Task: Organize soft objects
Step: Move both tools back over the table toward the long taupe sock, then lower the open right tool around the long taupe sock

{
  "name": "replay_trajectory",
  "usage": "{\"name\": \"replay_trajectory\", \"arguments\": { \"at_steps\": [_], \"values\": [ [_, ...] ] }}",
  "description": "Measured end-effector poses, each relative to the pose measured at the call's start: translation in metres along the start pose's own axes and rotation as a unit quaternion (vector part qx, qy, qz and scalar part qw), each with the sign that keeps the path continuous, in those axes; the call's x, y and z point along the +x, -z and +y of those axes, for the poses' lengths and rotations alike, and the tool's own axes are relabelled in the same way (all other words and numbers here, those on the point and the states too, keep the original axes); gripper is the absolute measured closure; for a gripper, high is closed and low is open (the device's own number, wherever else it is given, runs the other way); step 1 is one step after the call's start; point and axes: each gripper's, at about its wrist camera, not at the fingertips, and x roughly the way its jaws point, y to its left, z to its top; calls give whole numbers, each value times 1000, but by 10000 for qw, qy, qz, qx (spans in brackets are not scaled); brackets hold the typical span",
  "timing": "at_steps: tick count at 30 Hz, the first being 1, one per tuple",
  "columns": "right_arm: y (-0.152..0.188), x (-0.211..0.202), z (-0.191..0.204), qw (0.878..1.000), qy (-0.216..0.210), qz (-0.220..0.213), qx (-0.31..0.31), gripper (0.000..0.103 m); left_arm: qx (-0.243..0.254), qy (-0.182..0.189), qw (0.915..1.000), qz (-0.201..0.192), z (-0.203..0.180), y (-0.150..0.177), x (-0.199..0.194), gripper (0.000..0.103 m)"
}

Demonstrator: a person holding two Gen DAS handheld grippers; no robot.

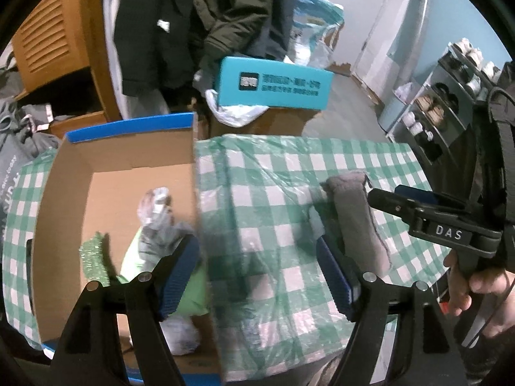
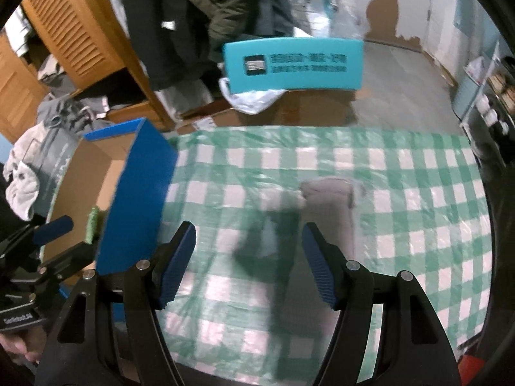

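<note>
In the left wrist view the left tongs (image 1: pixel 257 273) stood spread wide with nothing between their blue pads, straddling the right wall of the cardboard box (image 1: pixel 64 199) at the left of the frame. Inside the box lay a grey glove-like cloth (image 1: pixel 157 225), a light green cloth (image 1: pixel 193 292) beneath it, and a glittery green piece (image 1: pixel 93 260) toward the lower left. A grey folded cloth (image 1: pixel 354 212) lay on the green-checked cover of the desk (image 1: pixel 257 173), right of centre, just beyond the right pad. The right tongs (image 1: pixel 402 206) entered from the right edge beside that cloth; whether they touched it could not be told.

In the right wrist view the right tongs (image 2: pixel 249 263) were released, empty, pads apart above the checked cover (image 2: pixel 418 193). The grey folded cloth (image 2: pixel 328 199), blurred, lay at centre just past the right pad. The box's blue outer wall (image 2: pixel 138 199) rose at the left, and a teal box (image 2: pixel 293 64) sat beyond the desk at upper centre.
</note>
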Motion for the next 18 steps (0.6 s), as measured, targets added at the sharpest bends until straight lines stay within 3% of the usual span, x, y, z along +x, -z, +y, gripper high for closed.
{"name": "replay_trajectory", "arguments": {
  "at_steps": [9, 18],
  "values": [
    [9, 16, -37, 9990, 206, 246, 296, 35, 235, -3, 9993, 274, -26, -2, 26, 26],
    [13, 45, -49, 9974, 434, 499, 280, 35, 409, -43, 9974, 586, -40, 1, 60, 26]
  ]
}}
